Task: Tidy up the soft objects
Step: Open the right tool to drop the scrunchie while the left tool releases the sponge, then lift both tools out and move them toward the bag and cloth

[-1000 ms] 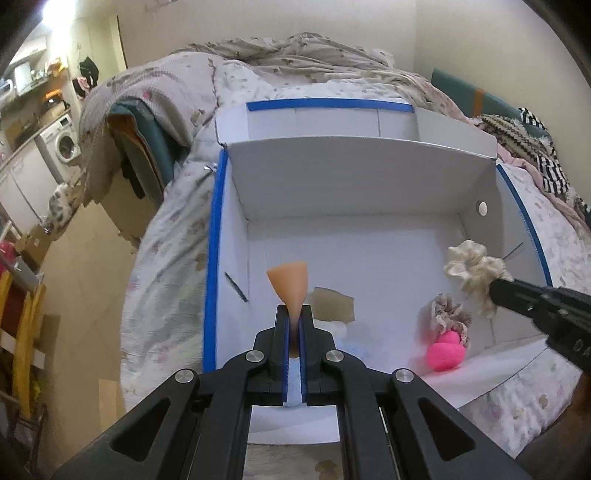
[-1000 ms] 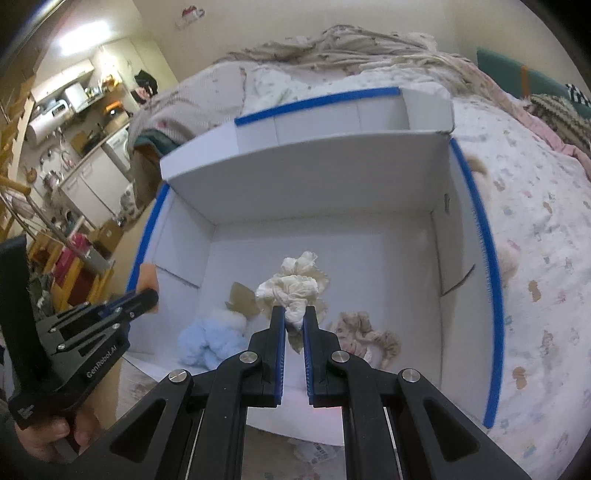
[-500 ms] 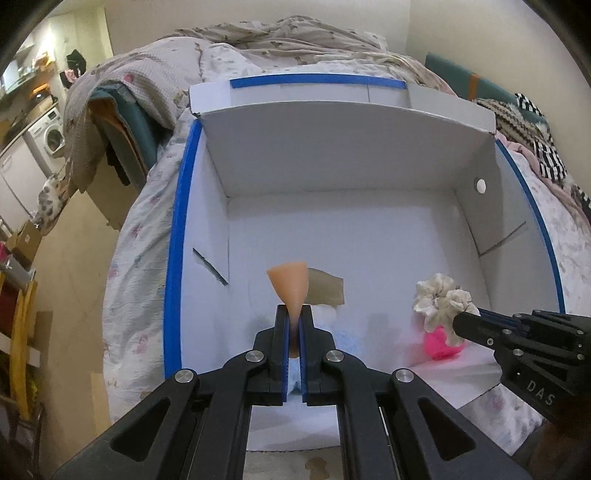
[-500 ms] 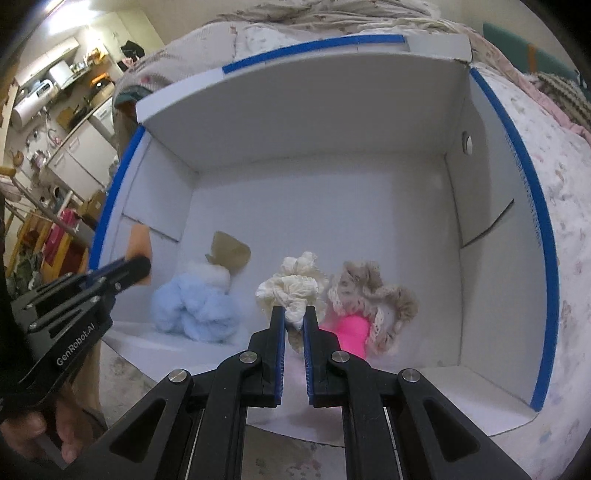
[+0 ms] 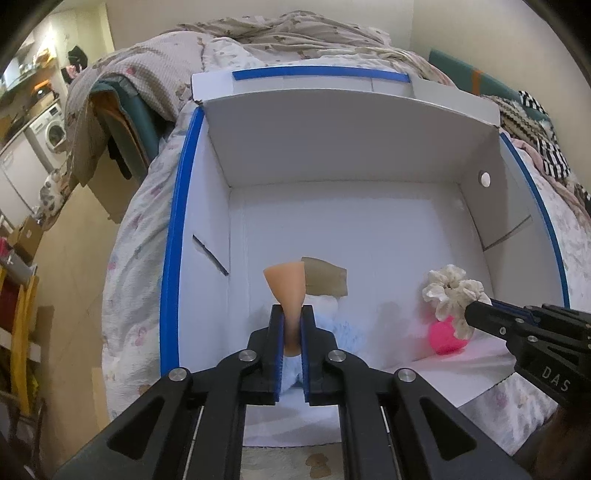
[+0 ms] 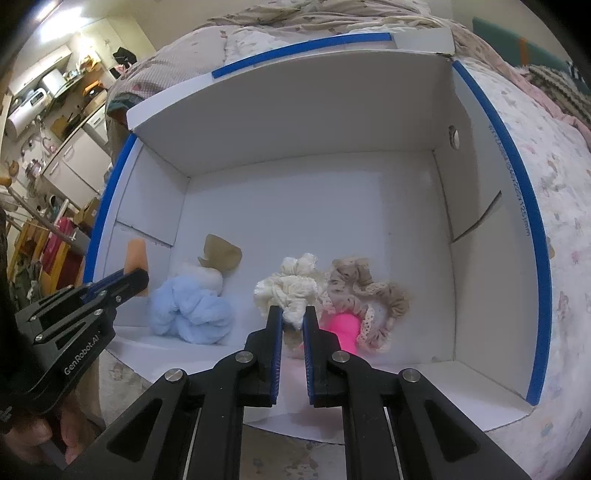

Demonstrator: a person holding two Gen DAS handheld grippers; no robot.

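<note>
My left gripper (image 5: 291, 314) is shut on an orange makeup sponge (image 5: 286, 286), held over the near left of the white box (image 5: 332, 155). My right gripper (image 6: 293, 314) is shut on a cream scrunchie (image 6: 286, 286), held over the box's near middle; it also shows in the left wrist view (image 5: 448, 291). On the box floor lie a light blue fluffy item (image 6: 192, 306), a brown sponge (image 6: 219, 254), a beige scrunchie (image 6: 365, 291) and a pink sponge (image 6: 345, 326).
The box (image 6: 480, 221) has blue-taped edges and sits on a floral bedspread (image 6: 565, 258). Rumpled blankets (image 5: 288, 33) lie behind it. A washing machine (image 5: 51, 129) and shelves stand at far left. The box floor behind the items is bare.
Both grippers have moved lower and closer into the box, each still holding its item. The cream scrunchie now hangs just above the pink sponge and beige scrunchie.
</note>
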